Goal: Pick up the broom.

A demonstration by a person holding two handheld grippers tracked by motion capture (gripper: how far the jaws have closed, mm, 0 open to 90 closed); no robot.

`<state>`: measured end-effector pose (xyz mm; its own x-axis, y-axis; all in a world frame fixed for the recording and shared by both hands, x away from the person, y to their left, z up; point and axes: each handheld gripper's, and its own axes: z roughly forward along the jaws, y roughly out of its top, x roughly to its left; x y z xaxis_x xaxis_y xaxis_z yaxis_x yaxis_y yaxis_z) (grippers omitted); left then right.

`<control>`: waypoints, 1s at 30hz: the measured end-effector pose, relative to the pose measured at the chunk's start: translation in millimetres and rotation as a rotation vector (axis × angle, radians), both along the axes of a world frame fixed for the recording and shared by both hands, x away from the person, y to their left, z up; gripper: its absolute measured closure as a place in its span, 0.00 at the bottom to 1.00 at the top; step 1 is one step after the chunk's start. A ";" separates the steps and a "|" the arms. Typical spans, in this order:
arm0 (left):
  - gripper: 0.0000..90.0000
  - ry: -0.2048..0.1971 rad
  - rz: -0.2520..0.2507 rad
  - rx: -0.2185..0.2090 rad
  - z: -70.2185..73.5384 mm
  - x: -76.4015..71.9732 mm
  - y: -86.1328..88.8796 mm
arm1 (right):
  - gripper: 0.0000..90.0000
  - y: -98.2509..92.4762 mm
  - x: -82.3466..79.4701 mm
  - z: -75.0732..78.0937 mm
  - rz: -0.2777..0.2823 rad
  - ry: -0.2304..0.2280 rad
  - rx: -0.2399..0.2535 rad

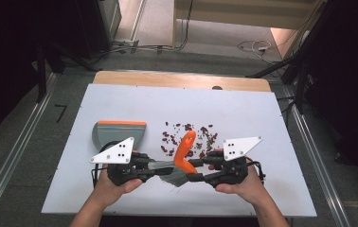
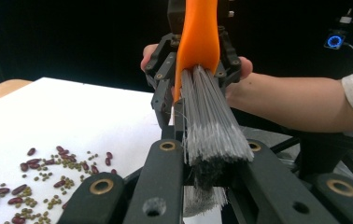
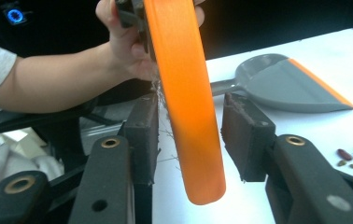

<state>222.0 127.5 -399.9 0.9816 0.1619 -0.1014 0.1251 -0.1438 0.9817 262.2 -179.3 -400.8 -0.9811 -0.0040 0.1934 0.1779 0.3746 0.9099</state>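
Brush held between two grippers above scattered beans

Brush (image 1: 183,153): orange handle, grey bristles (image 2: 214,135). Position: above the near middle of the white table (image 1: 262,189), between both grippers, handle rising toward the far side.

Left gripper (image 1: 156,166): jaws closed on the bristle end; in the left gripper view the grey bristles are pinched between the two black jaws.

Right gripper (image 1: 198,169): jaws stand either side of the orange handle. In the right gripper view the left pad lies just against the handle, while a gap shows at the right pad; not yet a full grip.

Beans (image 1: 191,137): red and small green ones, loose on the table just beyond the brush.

Dustpan (image 1: 119,134): grey with orange lip, flat on the table, left of the beans, just beyond the left gripper.
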 end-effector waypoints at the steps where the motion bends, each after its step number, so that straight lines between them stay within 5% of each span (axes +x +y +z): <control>1: 0.96 0.005 -0.009 0.001 -0.1 0.2 -0.2 | 0.66 0.1 -0.2 -0.3 0.008 0.001 0.001; 22: 0.93 0.041 -0.060 0.004 -3.0 3.2 -2.1 | 0.77 5.1 -10.7 1.9 0.048 -0.076 -0.024; 24: 0.88 0.043 -0.039 0.000 -5.1 4.0 -2.2 | 0.77 5.3 -10.7 2.3 0.026 -0.092 -0.033; 28: 0.57 0.046 0.034 -0.007 -10.6 5.8 0.2 | 0.77 5.5 -8.1 -1.6 -0.043 -0.073 -0.095; 30: 0.54 0.051 0.075 -0.012 -12.2 7.3 4.0 | 0.77 5.3 -7.0 -2.5 -0.062 -0.062 -0.109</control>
<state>229.3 131.4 -412.1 0.9603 0.2333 -0.1532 0.1849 -0.1207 0.9753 255.2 -174.0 -403.3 -0.9890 0.0746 0.1281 0.1481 0.4615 0.8747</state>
